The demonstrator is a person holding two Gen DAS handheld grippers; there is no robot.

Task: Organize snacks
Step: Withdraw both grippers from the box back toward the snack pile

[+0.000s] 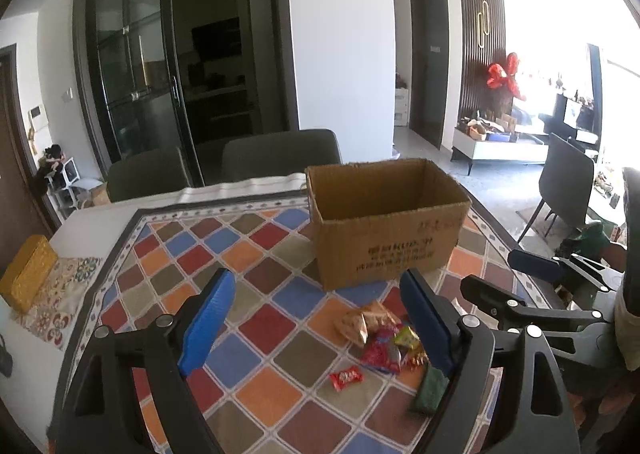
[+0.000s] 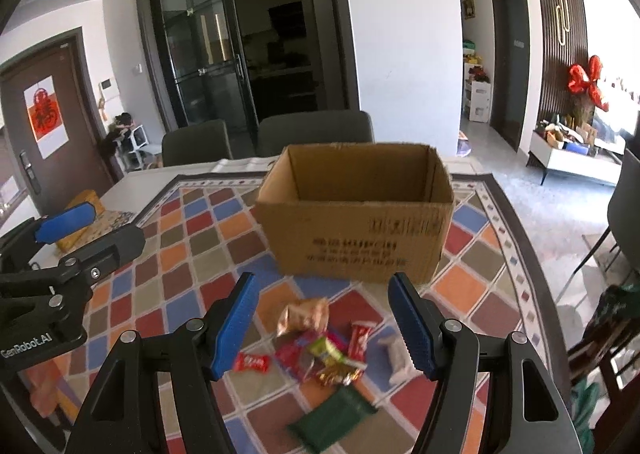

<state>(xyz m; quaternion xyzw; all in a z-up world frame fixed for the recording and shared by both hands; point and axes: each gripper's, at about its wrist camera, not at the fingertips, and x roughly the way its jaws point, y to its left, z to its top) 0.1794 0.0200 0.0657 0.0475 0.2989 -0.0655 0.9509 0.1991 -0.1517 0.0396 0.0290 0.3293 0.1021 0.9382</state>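
One cardboard box (image 2: 356, 213), open top. Wrapped snacks on the tabletop (image 2: 472, 278) in front of it: two small red bars (image 2: 251, 362), one tan crinkly bag (image 2: 302, 314), one dark green packet (image 2: 336, 418), one whitish packet (image 2: 396, 358), plus a jumbled red/green/gold cluster (image 2: 320, 358), count unclear. Two chairs (image 2: 316, 131) behind.

snack pile (image 2: 320, 350) before open cardboard box (image 2: 356, 209).

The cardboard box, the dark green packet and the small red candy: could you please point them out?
cardboard box (image 2: 352, 230), right wrist view, front wall.
dark green packet (image 2: 332, 416), right wrist view, wrapper middle.
small red candy (image 1: 346, 378), left wrist view, wrapper middle.
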